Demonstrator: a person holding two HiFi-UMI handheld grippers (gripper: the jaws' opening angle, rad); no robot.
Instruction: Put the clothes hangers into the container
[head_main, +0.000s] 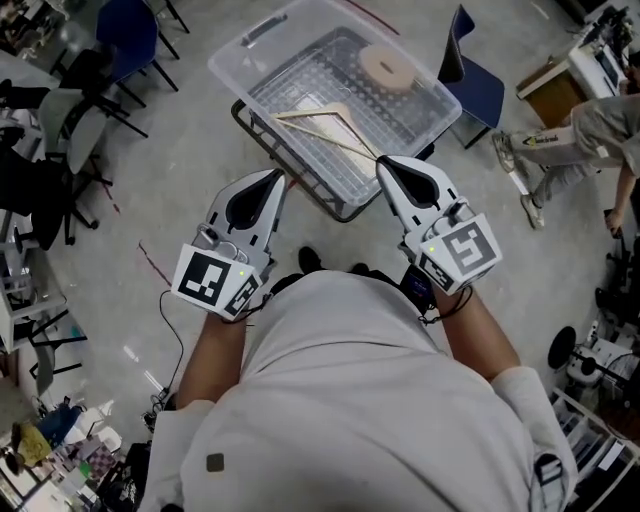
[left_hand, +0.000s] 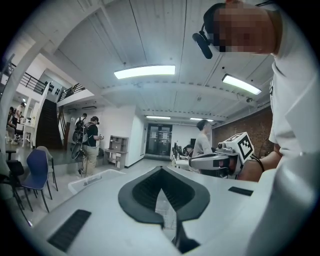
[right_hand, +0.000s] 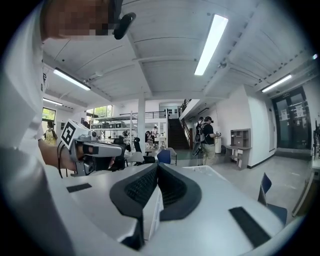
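1. One wooden clothes hanger (head_main: 325, 122) lies flat on the floor of the clear container (head_main: 240, 45), its long bar running diagonally across it. It touches neither pair of tongs.
2. A round, pale disc (head_main: 387, 67) lies at the container's far end, apart from the hanger. What it is I cannot tell.
3. The container rests on a dark frame (head_main: 300, 188) above the floor.
4. The left tongs (head_main: 278, 176) are pressed together with nothing between them. They are held near the person's body, short of the container's near edge.
5. The right tongs (head_main: 383, 163) are likewise closed and empty, just at that near edge.
6. No other hanger shows outside the container, so the task looks done or close to it.
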